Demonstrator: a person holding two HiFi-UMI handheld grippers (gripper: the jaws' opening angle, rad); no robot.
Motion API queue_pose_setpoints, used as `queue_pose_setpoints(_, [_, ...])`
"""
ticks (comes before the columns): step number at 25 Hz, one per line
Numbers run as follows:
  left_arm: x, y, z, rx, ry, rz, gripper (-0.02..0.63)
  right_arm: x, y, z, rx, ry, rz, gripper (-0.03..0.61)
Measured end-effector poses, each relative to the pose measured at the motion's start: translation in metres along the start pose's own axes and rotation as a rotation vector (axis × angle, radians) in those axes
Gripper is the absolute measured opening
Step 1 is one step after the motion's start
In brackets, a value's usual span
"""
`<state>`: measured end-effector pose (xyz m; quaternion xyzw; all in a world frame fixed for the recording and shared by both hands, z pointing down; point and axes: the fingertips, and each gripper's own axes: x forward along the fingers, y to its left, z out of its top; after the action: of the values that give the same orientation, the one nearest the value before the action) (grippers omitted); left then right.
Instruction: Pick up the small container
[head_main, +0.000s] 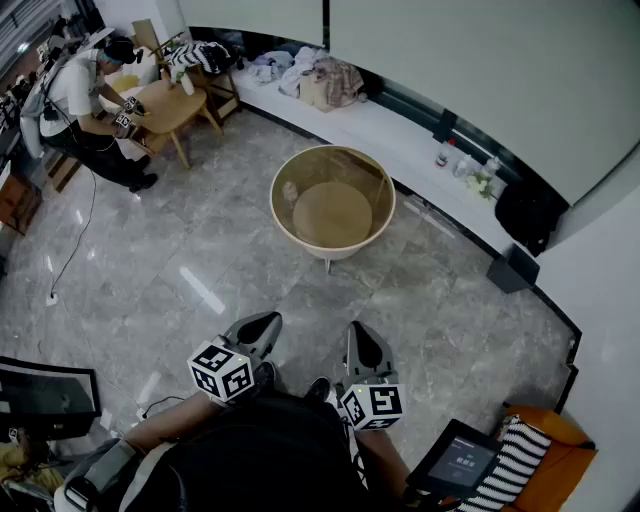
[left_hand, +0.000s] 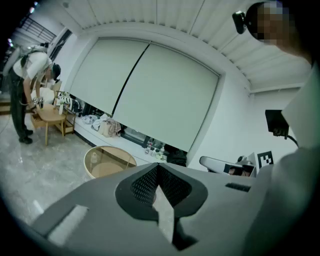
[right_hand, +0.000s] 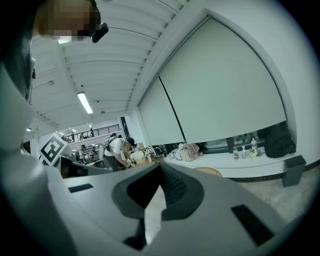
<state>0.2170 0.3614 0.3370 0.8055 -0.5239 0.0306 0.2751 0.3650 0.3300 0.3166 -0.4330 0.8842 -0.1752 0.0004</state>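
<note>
**While both grippers sit shut, the small container stands well ahead**

Since a wide stretch of grey stone floor (head_main: 190, 270) lies between the person and the goal, the step in hand is, by my reading, the approach. The round table (head_main: 282, 225), with a wooden rim and a glass top, stands well apart from both tools, out in the middle of the floor.

The left gripper (head_main: 268, 320) is held close to the body and tilted a little downward. Its jaws are pressed together with nothing between them. The right gripper (head_main: 358, 330) beside it looks the same, its jaws meeting at the tip and empty.

To do this well, walk up until the table's near rim is just below the hands, and choose one gripper before reaching. Spread its jaws wide before it crosses the rim. Then come in over the wood from above so the pads meet the container's sides, not the glass.

The small container (head_main: 290, 192) stands upright near the rim on the table's left side, apparently on the glass. It looks pale and partly see-through, and taller than it is wide. It is too small here to show a lid or label, and it would probably tip easily if nudged.
</note>
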Motion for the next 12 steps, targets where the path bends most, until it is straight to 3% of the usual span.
queue_pose_setpoints(4, [-0.017, -0.007, -0.009, 0.073, 0.018, 0.033, 0.002, -0.008, 0.015, -0.015, 0.031, 0.019, 0.018, -0.006])
queue_pose_setpoints(8, [-0.033, 0.009, -0.019, 0.029, 0.011, 0.094, 0.002, -0.006, 0.022, -0.030, 0.054, 0.051, 0.018, -0.006])
queue_pose_setpoints(12, [-0.062, 0.039, -0.026, -0.034, -0.003, 0.122, 0.002, 0.001, 0.060, -0.039, 0.020, 0.081, 0.046, -0.006])
